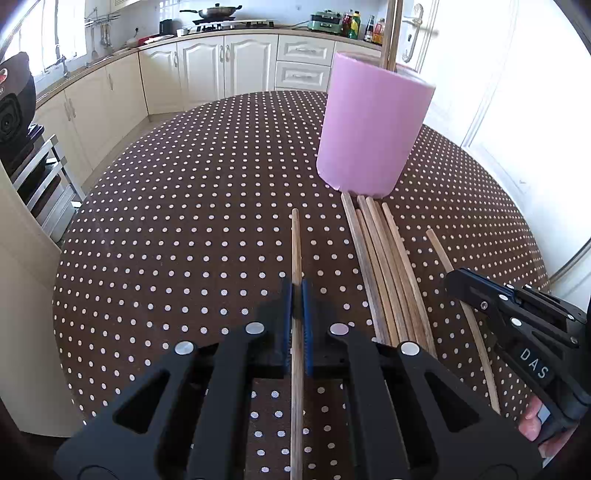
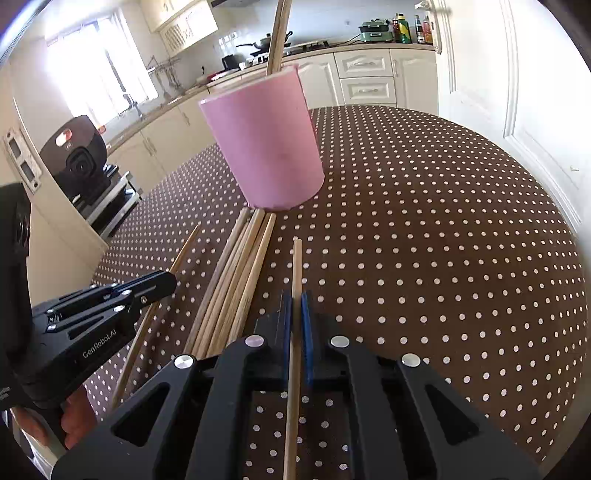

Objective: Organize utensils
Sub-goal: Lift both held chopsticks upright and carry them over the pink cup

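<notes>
A pink cup (image 1: 369,129) stands on the dotted tablecloth (image 1: 184,221) with chopsticks (image 1: 391,33) upright in it; it also shows in the right wrist view (image 2: 269,144). A bundle of wooden chopsticks (image 1: 384,273) lies in front of it, seen too in the right wrist view (image 2: 236,280). My left gripper (image 1: 296,291) is shut on a single chopstick (image 1: 295,240), left of the bundle. My right gripper (image 2: 295,302) is shut on another single chopstick (image 2: 296,266), right of the bundle. Each gripper shows in the other's view, the right one (image 1: 509,314) and the left one (image 2: 110,306).
Kitchen cabinets (image 1: 207,62) and a stove with a pan (image 1: 214,14) run along the back. A black appliance on a metal rack (image 1: 14,107) stands left of the table. A white door (image 2: 517,92) is on the right.
</notes>
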